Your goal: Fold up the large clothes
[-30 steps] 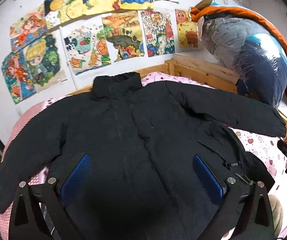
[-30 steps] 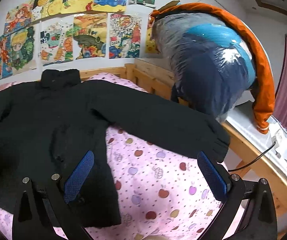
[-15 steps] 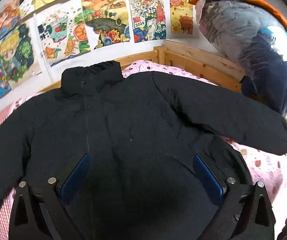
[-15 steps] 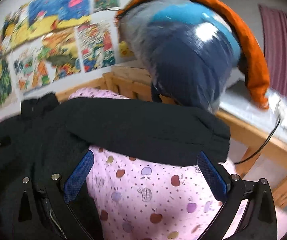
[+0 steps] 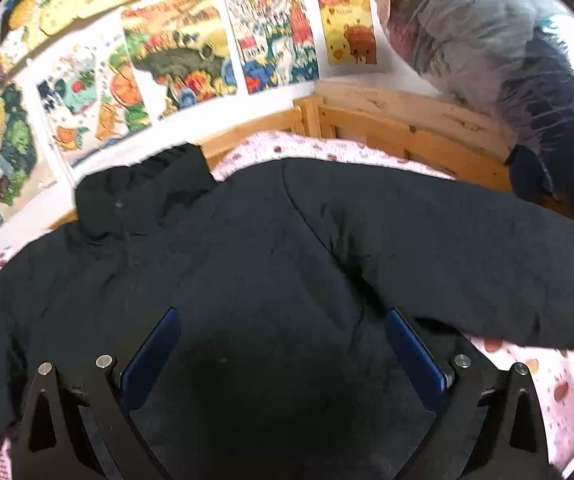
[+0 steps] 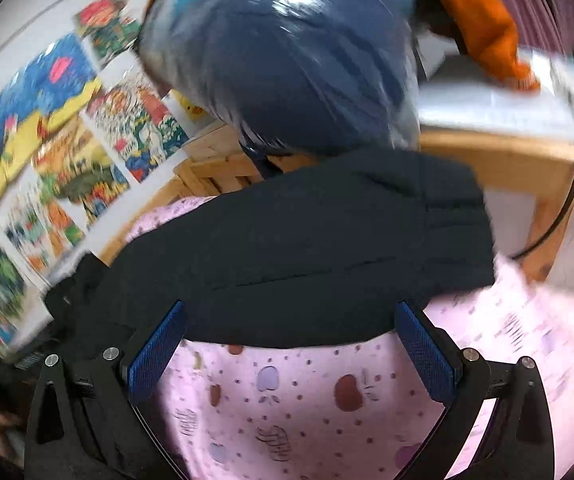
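Left gripper [image 5: 283, 354] hangs over the chest of the black jacket [image 5: 247, 280] w/ jaws spread wide, nothing between the blue pads [image 5: 151, 352]; looks like it's parked there to pin or steady the body while the other side does the folding, tho that's my guess; can't tell if the tips touch the fabric.

Right gripper [image 6: 291, 354] also gapes wide and empty, over the pink spotted bedsheet [image 6: 307, 408] just below the jacket's right sleeve [image 6: 327, 240]; sleeve edge sits about level w/ the fingertips, so it's lined up to bite the lower edge of the sleeve, prob. near the cuff end [image 6: 459, 224]; pic is blurred, so contact can't be judged.

Jacket lies flat, front up, collar [image 5: 143, 196] toward the wall, arms stretched out sideways; spread like that so each sleeve can be flipped in over the body; right sleeve reaches nearly to the wooden bed frame [image 5: 399, 120].

Beyond that: kids' drawings [image 5: 175, 60] taped on the wall; a big plastic-wrapped bundle [image 6: 287, 60] stacked past the frame w/ smth orange [image 6: 483, 28] on top; a black cable [image 6: 567, 200] loops by the bed's corner, near the cuff, worth not snagging.

No fold made yet; sleeve-in seems the first step.
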### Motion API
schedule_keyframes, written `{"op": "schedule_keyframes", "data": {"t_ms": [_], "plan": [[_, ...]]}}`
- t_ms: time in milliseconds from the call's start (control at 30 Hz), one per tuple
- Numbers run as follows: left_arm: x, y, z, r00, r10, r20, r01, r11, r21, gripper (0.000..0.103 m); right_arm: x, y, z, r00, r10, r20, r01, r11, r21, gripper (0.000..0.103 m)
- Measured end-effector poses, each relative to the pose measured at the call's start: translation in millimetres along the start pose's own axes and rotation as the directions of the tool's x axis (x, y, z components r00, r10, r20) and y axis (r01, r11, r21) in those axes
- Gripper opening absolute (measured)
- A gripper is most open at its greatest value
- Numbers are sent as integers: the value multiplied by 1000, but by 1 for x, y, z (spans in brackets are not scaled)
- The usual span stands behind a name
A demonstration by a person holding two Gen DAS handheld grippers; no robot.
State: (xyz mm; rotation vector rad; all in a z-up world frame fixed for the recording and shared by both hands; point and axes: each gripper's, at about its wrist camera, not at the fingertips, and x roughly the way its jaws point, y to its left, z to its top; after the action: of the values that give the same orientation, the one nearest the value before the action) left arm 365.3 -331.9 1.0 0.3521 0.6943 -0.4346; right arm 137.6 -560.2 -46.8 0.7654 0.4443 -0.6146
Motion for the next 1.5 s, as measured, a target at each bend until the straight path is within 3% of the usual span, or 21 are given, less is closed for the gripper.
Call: {"op": "schedule_keyframes", "data": {"t_ms": [233, 400, 467, 533, 567, 600, 700, 900, 1067, 1167, 1267, 1400, 1500], "plan": [[51, -13, 4, 995, -9, -102, 8, 1000, -17, 103, 23, -11, -12, 998, 64, 8, -64, 992, 109, 101], [70, -22, -6, 988, -11, -155, 11, 1000, 0, 103, 32, -15, -12, 998, 57, 39, -63, 986, 152, 85], [75, -24, -9, 985, -15, -169, 16, 1000, 6, 103, 31, -19, -10, 996, 70, 51, -77, 985, 156, 74], [81, -26, -12, 982, -25, -186, 27, 1000, 5, 103, 31, -18, -8, 997, 57, 55, -65, 989, 136, 57], [85, -28, -14, 979, -34, -202, 36, 999, 6, 103, 32, -17, -7, 998, 38, 56, -44, 991, 126, 40], [89, -29, -15, 975, -41, -219, 44, 999, 10, 103, 33, -17, -6, 998, 26, 56, -32, 992, 122, 30], [100, -29, -21, 964, -61, -257, 64, 998, 5, 103, 34, -21, -2, 998, 23, 59, -30, 992, 124, 19], [94, -26, -23, 964, -81, -254, 80, 997, -14, 103, 13, 4, 19, 988, 67, 137, -65, 998, -18, 9], [55, -5, -14, 969, -118, -217, 104, 992, -73, 103, -15, 49, 48, 974, 119, 194, -83, 980, -183, 7], [14, 27, -11, 975, -127, -184, 110, 988, -104, 103, -32, 92, 65, 964, 154, 217, -76, 941, -329, 7], [-24, 68, -14, 976, -154, -155, 123, 973, -194, 103, -49, 148, 73, 951, 193, 242, -46, 861, -506, 7], [-78, 141, -34, 974, -206, -90, 159, 914, -375, 103, -64, 228, 57, 951, 262, 168, -67, 700, -711, 7], [-110, 194, -57, 982, -178, -61, 131, 877, -462, 103, -73, 279, 27, 941, 325, 96, -120, 583, -803, 7]]}}
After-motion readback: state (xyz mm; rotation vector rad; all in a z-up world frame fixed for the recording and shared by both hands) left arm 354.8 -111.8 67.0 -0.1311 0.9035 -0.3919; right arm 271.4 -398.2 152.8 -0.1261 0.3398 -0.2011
